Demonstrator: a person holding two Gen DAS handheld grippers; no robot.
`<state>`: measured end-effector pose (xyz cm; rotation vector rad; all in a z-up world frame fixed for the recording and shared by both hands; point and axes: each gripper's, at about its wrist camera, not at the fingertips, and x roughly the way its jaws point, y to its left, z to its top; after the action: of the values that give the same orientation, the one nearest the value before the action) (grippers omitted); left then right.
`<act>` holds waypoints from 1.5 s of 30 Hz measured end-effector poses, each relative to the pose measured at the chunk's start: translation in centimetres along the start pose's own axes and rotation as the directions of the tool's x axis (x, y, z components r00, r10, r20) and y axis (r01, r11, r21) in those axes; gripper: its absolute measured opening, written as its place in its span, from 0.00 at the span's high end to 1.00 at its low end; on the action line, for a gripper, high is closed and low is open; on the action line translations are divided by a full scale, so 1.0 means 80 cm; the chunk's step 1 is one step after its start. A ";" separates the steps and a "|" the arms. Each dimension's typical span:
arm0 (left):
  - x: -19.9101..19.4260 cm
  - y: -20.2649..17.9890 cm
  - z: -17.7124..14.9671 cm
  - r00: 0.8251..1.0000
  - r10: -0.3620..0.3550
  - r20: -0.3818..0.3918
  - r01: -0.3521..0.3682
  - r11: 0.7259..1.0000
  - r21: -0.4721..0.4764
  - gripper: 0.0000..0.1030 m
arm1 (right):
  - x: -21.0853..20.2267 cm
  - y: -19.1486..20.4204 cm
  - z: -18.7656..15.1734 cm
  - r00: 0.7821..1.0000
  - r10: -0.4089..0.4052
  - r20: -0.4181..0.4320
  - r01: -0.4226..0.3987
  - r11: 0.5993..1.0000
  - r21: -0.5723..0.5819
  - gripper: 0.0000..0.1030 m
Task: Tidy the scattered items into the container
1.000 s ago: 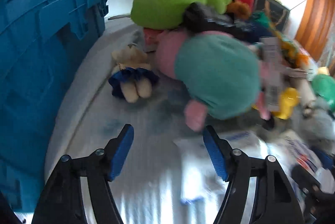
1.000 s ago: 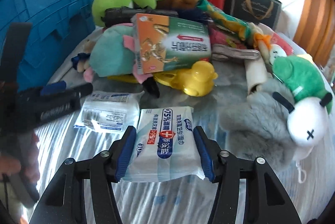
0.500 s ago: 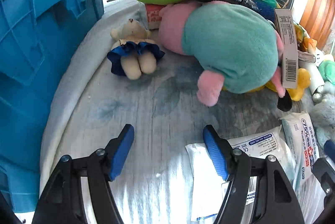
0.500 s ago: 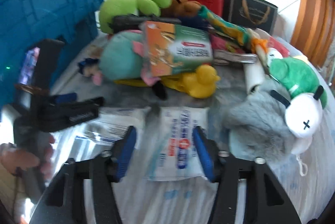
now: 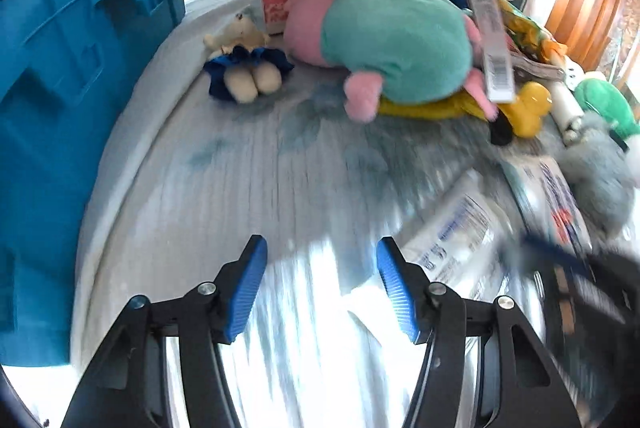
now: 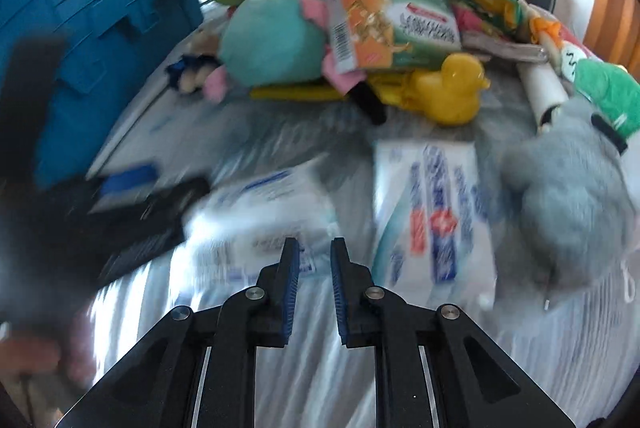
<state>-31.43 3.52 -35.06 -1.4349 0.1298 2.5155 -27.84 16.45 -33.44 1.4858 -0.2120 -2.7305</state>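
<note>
Right wrist view: right gripper closing, nearly pressed together, empty, over white gauze packet. Left gripper half spread, closing, empty. Better lowered onto packet's edge before pinching.

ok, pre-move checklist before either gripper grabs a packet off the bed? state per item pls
1. Left gripper empty: ok, its jaws are closing with only the bedcover between them.
2. Right gripper has a grip: not ok, its jaws are closing, nearly together, on nothing.
3. White sachet reachable: ok, lies flat just ahead of the right gripper.
4. Wipes pack unobstructed: ok, nothing lies on it.
5. Blue crate open to receive: cannot tell, only its outer wall shows.
6. Image sharpness: not ok, foreground is motion-blurred.
</note>
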 end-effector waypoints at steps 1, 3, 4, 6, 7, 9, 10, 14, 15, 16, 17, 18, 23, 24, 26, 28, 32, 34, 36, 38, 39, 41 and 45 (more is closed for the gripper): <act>-0.002 -0.003 -0.007 1.000 -0.007 -0.007 0.008 1.000 0.009 0.45 | 0.005 -0.003 0.006 1.000 -0.004 0.005 0.004 1.000 0.000 0.84; -0.009 -0.009 -0.013 0.999 -0.027 -0.027 0.028 0.999 0.018 0.45 | 0.012 -0.004 0.017 1.000 -0.005 0.002 0.005 1.000 -0.015 0.84; -0.011 -0.002 -0.011 0.999 -0.034 -0.035 0.034 0.999 0.010 0.45 | 0.013 -0.005 0.022 1.000 0.000 -0.005 0.000 1.000 -0.022 0.84; -0.018 -0.001 -0.012 0.998 -0.047 -0.050 0.046 0.999 -0.024 0.42 | 0.001 -0.010 0.024 1.000 0.012 0.002 -0.012 1.000 -0.015 0.84; -0.025 -0.002 -0.012 0.998 -0.055 -0.042 0.054 0.998 -0.040 0.36 | -0.010 -0.014 0.023 1.000 0.012 0.017 -0.012 1.000 -0.006 0.84; -0.042 -0.009 -0.010 0.997 -0.079 -0.007 0.078 0.995 -0.056 0.20 | -0.032 -0.027 0.017 0.999 0.005 0.043 -0.005 1.000 0.016 0.82; -0.051 -0.014 -0.011 0.995 -0.094 0.012 0.095 0.994 -0.051 0.20 | -0.042 -0.036 0.012 0.999 -0.007 0.052 0.006 1.000 0.029 0.80; -0.040 -0.051 -0.007 0.993 -0.118 -0.014 0.118 0.992 0.044 0.07 | -0.055 -0.069 -0.003 0.997 -0.063 0.037 0.061 0.996 0.072 0.62; -0.028 -0.060 -0.010 0.994 -0.101 -0.043 0.104 0.992 0.065 0.07 | -0.052 -0.074 -0.004 0.997 -0.071 0.028 0.069 0.995 0.074 0.58; -0.016 -0.067 -0.012 0.994 -0.084 -0.069 0.090 0.993 0.079 0.07 | -0.048 -0.078 -0.003 0.997 -0.070 0.018 0.069 0.995 0.074 0.56; -0.002 -0.070 -0.015 0.993 -0.067 -0.095 0.076 0.993 0.087 0.07 | -0.044 -0.078 -0.002 0.998 -0.060 0.011 0.059 0.996 0.069 0.50; 0.001 -0.077 -0.017 0.998 -0.027 -0.055 0.033 0.993 0.116 0.06 | -0.038 -0.076 -0.001 0.999 -0.053 0.009 0.053 0.997 0.063 0.42; 0.011 -0.079 -0.004 0.999 -0.030 0.013 0.028 0.995 0.093 0.17 | -0.005 -0.064 0.002 0.998 -0.051 -0.024 0.052 0.998 0.027 0.35; 0.014 -0.081 -0.002 0.999 -0.032 0.014 0.031 0.995 0.098 0.20 | -0.002 -0.062 0.001 0.999 -0.052 -0.014 0.053 0.998 0.029 0.35; 0.011 -0.078 -0.004 0.999 -0.038 0.029 0.034 0.993 0.109 0.30 | -0.001 -0.062 0.003 0.999 -0.047 -0.012 0.047 0.998 0.038 0.33; 0.005 -0.076 -0.008 0.999 -0.039 0.032 0.035 0.993 0.110 0.34 | -0.001 -0.061 0.003 0.999 -0.045 -0.015 0.046 0.998 0.031 0.31; -0.004 -0.070 -0.015 0.999 -0.030 0.033 0.027 0.995 0.094 0.38 | -0.004 -0.059 0.000 0.998 -0.040 -0.039 0.041 0.999 0.020 0.24; -0.010 -0.068 -0.021 0.999 -0.025 0.038 0.021 0.994 0.103 0.39 | -0.007 -0.059 -0.004 0.999 -0.032 -0.044 0.033 0.999 0.022 0.22; -0.014 -0.071 -0.024 0.999 -0.019 0.051 0.013 0.992 0.122 0.48 | -0.006 -0.055 -0.006 0.998 -0.046 -0.040 0.046 0.999 0.005 0.24; -0.019 -0.070 -0.024 0.999 -0.014 0.051 0.008 0.993 0.117 0.59 | -0.005 -0.051 -0.005 0.994 -0.107 -0.036 0.106 0.994 -0.028 0.47; -0.021 -0.068 -0.023 0.999 -0.007 0.050 0.001 0.994 0.107 0.62 | -0.005 -0.052 -0.004 0.993 -0.111 -0.040 0.110 0.994 -0.030 0.48; -0.024 -0.062 -0.021 0.999 0.016 0.047 -0.020 0.995 0.096 0.64 | -0.010 -0.056 -0.004 0.993 -0.109 -0.046 0.108 0.994 -0.023 0.49; -0.044 -0.055 -0.011 0.996 0.033 0.079 -0.038 0.997 0.069 0.65 | -0.037 -0.059 -0.002 0.996 -0.091 -0.009 0.091 0.996 -0.017 0.49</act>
<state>-27.86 7.04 -32.30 -1.3170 0.2291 2.5644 -25.89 21.34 -31.70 1.5418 -0.1231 -2.7867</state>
